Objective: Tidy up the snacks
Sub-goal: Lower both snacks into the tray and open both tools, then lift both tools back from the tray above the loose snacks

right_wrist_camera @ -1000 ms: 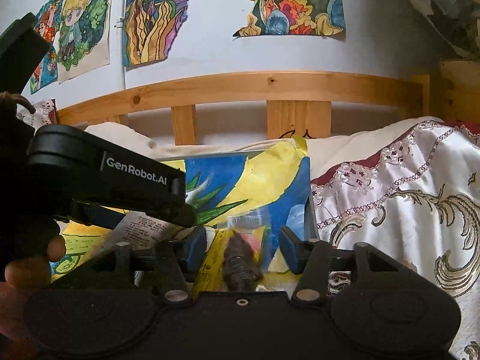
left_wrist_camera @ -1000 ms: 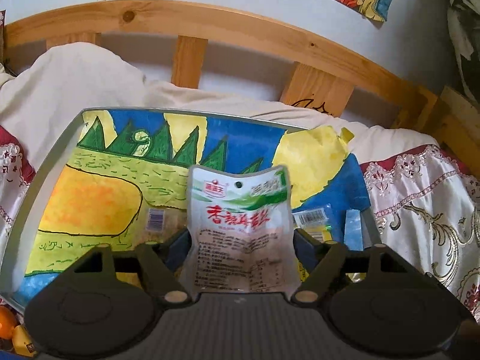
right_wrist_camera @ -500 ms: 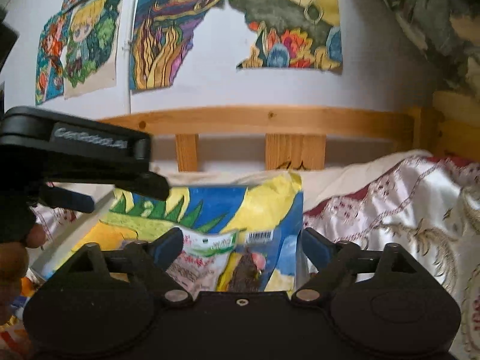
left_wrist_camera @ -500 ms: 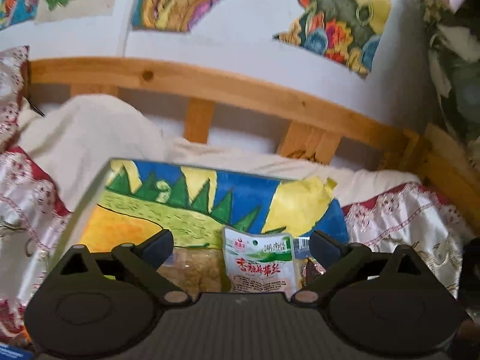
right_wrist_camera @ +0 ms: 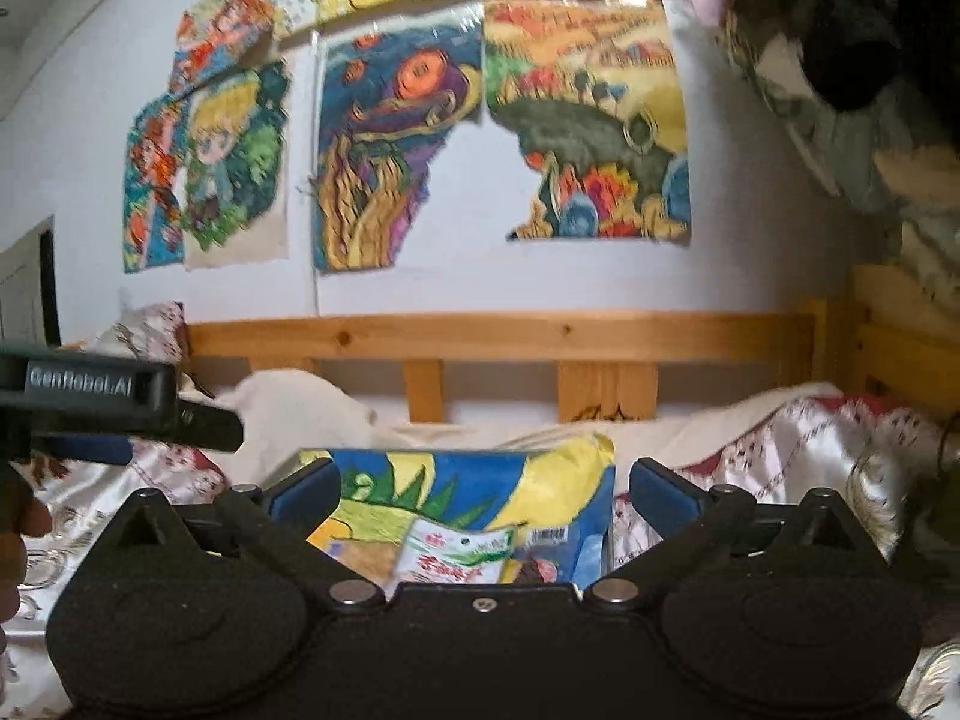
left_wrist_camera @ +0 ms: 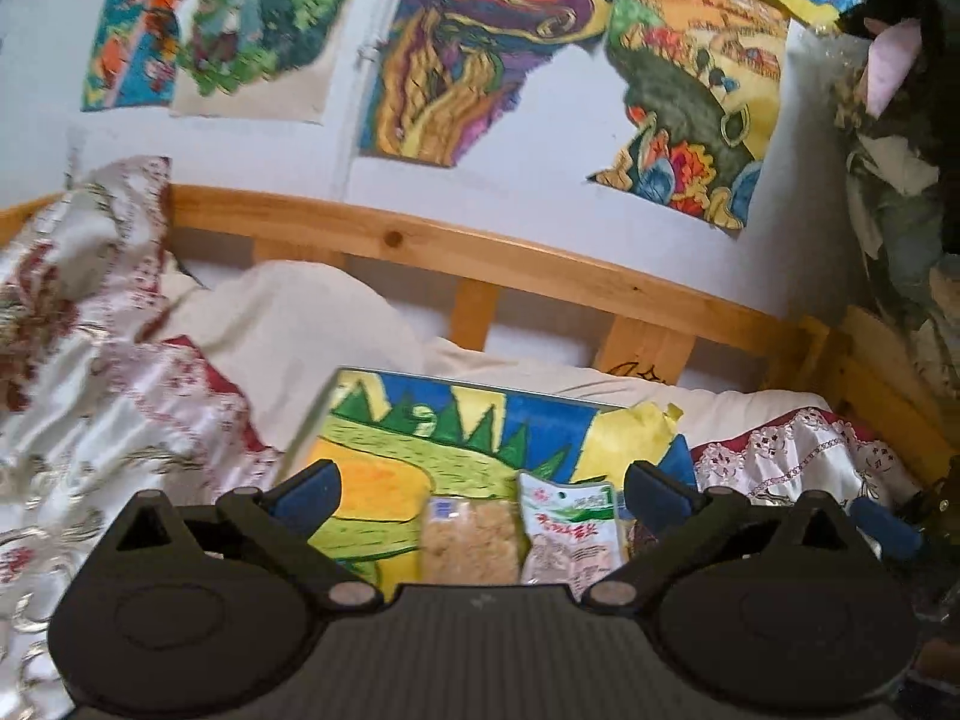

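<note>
— Bedroom wall with children's drawings [left_wrist_camera: 474,54] is filling my background, wooden bed rail [left_wrist_camera: 480,252] running below it. What are you seeing on the tray?

— I'm looking at the painted tray [left_wrist_camera: 384,450] lying on the bedding [left_wrist_camera: 108,396]. On it, the white-and-green snack packet [left_wrist_camera: 567,531] is lying flat, touching the clear pack of pale crackers [left_wrist_camera: 471,543] on its left. A darker snack [right_wrist_camera: 537,570] is sitting just right of the packet.

— And the claws?

— My left gripper [left_wrist_camera: 480,495] is standing wide open after spreading, nothing gripped. My right gripper [right_wrist_camera: 480,489] has been spreading too, also wide and empty, both hanging above the tray.
</note>
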`<state>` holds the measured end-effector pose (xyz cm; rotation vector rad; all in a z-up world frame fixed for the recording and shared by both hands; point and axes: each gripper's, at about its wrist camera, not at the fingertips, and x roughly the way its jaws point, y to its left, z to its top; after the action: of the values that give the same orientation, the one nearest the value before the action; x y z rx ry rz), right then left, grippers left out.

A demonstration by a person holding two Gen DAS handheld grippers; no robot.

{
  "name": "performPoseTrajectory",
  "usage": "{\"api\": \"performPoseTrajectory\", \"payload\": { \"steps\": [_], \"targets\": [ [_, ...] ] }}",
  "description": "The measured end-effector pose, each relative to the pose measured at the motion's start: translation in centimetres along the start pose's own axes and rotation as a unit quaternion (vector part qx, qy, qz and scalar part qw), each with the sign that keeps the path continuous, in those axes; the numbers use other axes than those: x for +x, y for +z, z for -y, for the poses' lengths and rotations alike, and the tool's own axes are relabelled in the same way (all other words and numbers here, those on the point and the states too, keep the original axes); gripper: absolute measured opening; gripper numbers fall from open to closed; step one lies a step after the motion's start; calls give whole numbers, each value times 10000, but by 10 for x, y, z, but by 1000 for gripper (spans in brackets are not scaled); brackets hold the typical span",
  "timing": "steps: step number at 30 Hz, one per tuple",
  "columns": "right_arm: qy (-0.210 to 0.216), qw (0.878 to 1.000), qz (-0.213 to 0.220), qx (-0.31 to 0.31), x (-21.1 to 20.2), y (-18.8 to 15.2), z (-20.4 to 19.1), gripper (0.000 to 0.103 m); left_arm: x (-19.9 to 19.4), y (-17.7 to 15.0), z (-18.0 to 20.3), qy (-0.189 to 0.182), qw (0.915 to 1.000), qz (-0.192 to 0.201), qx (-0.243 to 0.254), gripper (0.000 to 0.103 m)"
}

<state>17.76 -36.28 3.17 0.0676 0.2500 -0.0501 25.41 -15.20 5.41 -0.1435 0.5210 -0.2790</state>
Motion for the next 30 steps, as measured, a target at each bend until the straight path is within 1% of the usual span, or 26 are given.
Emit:
{"api": "performPoseTrajectory", "payload": {
  "steps": [8, 12, 18, 22, 30],
  "targets": [
    [147, 9998, 138, 28, -50, 5, -13, 102, -62, -13, -19, 362, 9990, 243, -95, 102],
    [130, 9996, 185, -190, -69, 2, -24, 102, -89, -24, -31, 502, 9983, 283, -90, 102],
    [199, 9995, 186, -170, -93, -3, -35, 102, -121, -41, -46, 613, 9976, 277, -149, 102],
    [232, 9995, 30, -195, -104, -8, -46, 102, -138, -54, -54, 716, 9971, 268, -57, 102],
    [331, 9985, -219, -378, -126, -24, -71, 102, -160, -86, -65, 791, 9965, 231, 172, 102]
  ]
}}
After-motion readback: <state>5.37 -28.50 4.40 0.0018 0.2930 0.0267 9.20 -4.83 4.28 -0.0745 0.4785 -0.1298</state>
